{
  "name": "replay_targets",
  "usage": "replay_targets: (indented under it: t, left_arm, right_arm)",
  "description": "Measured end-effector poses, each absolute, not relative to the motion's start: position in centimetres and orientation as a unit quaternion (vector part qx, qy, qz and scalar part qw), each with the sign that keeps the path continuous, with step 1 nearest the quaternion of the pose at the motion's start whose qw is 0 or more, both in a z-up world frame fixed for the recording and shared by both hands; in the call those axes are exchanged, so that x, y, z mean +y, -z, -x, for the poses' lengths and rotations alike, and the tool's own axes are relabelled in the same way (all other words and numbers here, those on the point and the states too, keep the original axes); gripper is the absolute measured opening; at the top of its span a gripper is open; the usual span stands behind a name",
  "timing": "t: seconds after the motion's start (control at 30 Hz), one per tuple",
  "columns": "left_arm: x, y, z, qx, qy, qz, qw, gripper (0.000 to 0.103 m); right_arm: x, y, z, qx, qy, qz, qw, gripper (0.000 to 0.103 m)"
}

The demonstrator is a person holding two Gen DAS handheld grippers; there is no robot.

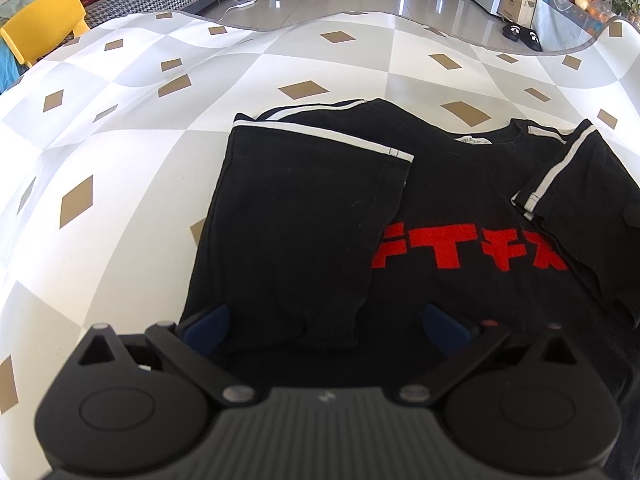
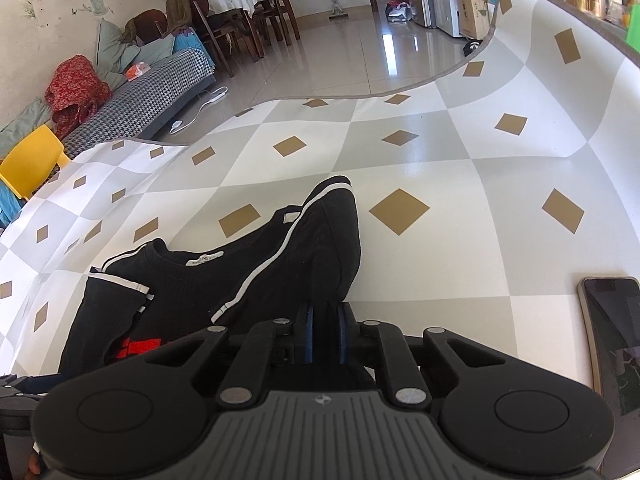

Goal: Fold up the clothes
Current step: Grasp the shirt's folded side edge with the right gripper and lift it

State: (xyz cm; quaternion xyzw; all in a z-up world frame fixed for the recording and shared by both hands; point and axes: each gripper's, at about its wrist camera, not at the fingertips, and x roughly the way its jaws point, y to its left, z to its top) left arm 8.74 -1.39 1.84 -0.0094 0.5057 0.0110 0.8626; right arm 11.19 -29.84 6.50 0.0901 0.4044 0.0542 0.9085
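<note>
Right tool (image 2: pixel 325 330) pinching soft black T-shirt (image 2: pixel 240 276)

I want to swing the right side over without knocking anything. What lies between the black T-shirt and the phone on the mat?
Only bare checkered mat separates the black T-shirt from the phone; the right wrist view shows it.

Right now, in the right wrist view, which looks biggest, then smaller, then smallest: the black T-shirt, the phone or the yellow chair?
1. black T-shirt
2. phone, cut off by the edge and close to the camera
3. yellow chair, far away, so it only looks small
</note>
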Motion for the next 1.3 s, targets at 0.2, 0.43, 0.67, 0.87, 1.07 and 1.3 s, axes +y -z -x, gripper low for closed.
replay_targets:
  t: [0.2,0.43,0.67,0.87,1.07,1.3]
  left_arm:
    - [0.0,-2.5,-7.8,0.509,-0.027,0.02,0.86,0.103]
    - [1.9,-2.2,-6.0,0.519,-0.041,0.055,0.852,0.103]
    - [2.4,-1.7,-5.0,0.524,-0.04,0.08,0.847,0.103]
    - [2.4,-1.7,-4.6,0.52,-0.036,0.088,0.849,0.103]
    - [2.8,-1.9,-4.3,0.517,-0.036,0.098,0.849,0.103]
    - [3.8,-2.0,-3.7,0.516,-0.038,0.123,0.847,0.103]
  right_arm:
    - [-28.4,-8.2,-10.6,0.388,-0.054,-0.076,0.917,0.012]
    - [-27.0,-9.7,-9.8,0.367,-0.061,-0.065,0.926,0.012]
    - [-25.9,-10.7,-9.3,0.352,-0.074,-0.071,0.93,0.012]
    - [-24.7,-11.1,-8.8,0.344,-0.085,-0.081,0.932,0.012]
    - [-22.9,-11.6,-8.5,0.332,-0.105,-0.079,0.934,0.012]
    - [-20.6,-11.9,-8.6,0.323,-0.129,-0.069,0.935,0.012]
